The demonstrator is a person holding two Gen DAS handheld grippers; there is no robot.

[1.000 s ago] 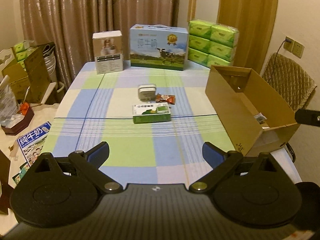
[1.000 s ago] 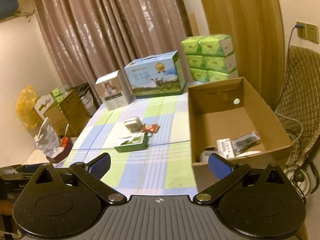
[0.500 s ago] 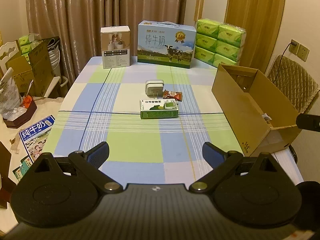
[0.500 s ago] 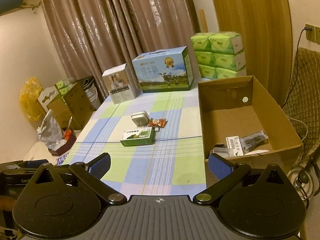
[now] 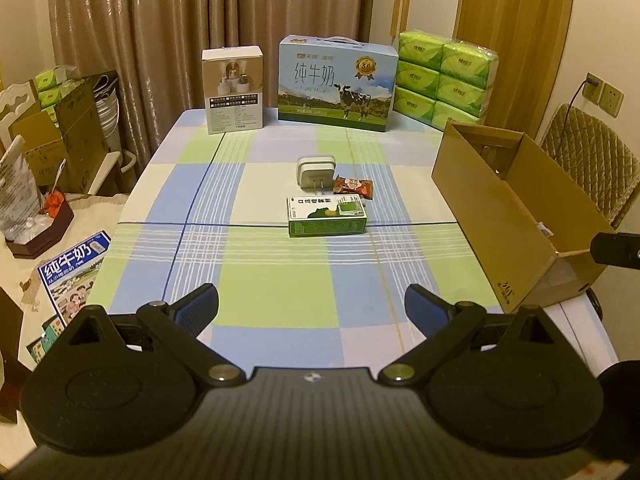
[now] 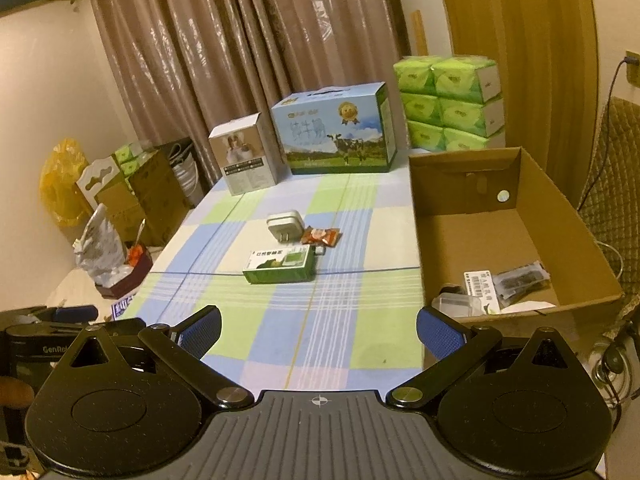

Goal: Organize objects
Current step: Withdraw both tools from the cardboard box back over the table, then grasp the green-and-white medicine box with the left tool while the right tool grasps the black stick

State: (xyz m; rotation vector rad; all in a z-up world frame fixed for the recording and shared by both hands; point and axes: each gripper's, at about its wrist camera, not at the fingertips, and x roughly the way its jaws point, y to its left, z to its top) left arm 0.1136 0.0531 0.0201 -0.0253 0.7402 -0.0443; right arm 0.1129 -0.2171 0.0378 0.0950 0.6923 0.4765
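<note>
Grippers have both pulled back a bit and steadied over the last second, so the table (image 5: 280,300) view is level now. Left gripper (image 5: 312,310) and right gripper (image 6: 318,328) both have fingers spread wide, holding nothing. Green box (image 5: 327,216), white charger (image 5: 315,171) and snack packet (image 5: 353,187) sit untouched left of the cardboard box (image 6: 516,216). Looks like the next pick hasn't started.

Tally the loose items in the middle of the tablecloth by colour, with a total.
White: 1, the charger
Red-orange: 1, the snack packet
Green: 1, the small box
Total: 3, not counting a tiny item beside the box in the right wrist view, too small to identify.
</note>
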